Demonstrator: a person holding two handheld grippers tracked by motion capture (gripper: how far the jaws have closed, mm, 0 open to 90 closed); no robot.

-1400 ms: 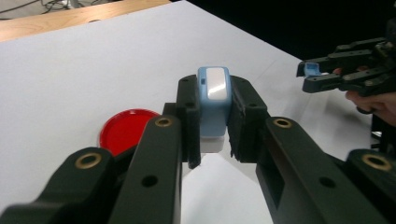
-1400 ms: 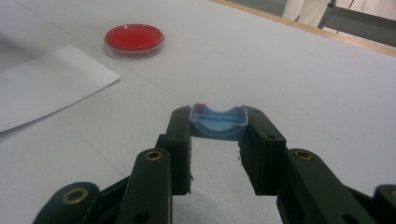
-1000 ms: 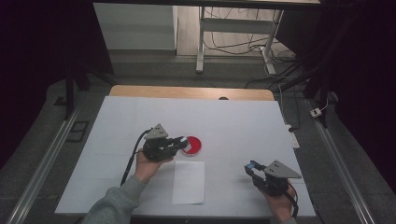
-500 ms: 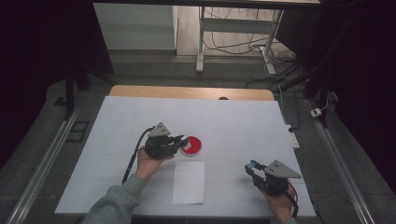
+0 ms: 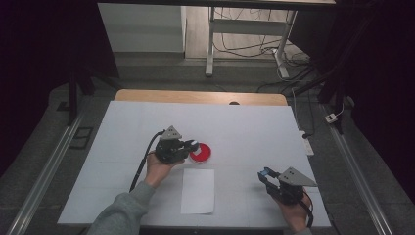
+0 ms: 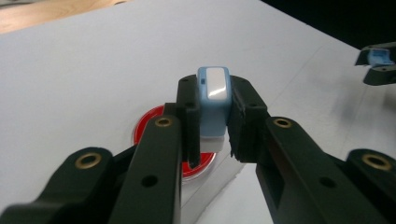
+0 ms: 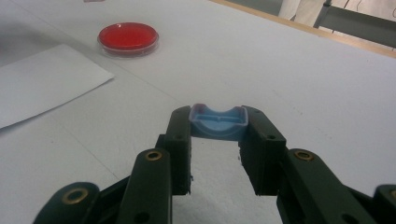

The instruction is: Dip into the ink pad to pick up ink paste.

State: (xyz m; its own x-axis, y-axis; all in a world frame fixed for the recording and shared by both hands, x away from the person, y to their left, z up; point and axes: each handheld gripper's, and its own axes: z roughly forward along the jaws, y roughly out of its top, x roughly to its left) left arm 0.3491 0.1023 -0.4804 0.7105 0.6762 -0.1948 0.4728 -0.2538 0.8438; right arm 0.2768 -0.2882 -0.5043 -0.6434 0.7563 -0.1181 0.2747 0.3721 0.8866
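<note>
I am holding a small blue-and-white stamp body (image 6: 213,106) upright in my left tool (image 6: 214,122), just above the red ink pad dish (image 5: 200,152). My right tool (image 7: 218,135) is gripping its blue cap (image 7: 218,122), hollow side up, well apart.

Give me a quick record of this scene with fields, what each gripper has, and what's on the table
left gripper: shut on a blue and white stamp, held over the red ink pad
right gripper: shut on a blue cap, above the table
paper sheet: flat on the table, just in front of the red ink pad
work shown: stamp at the ink pad, cap held aside
</note>
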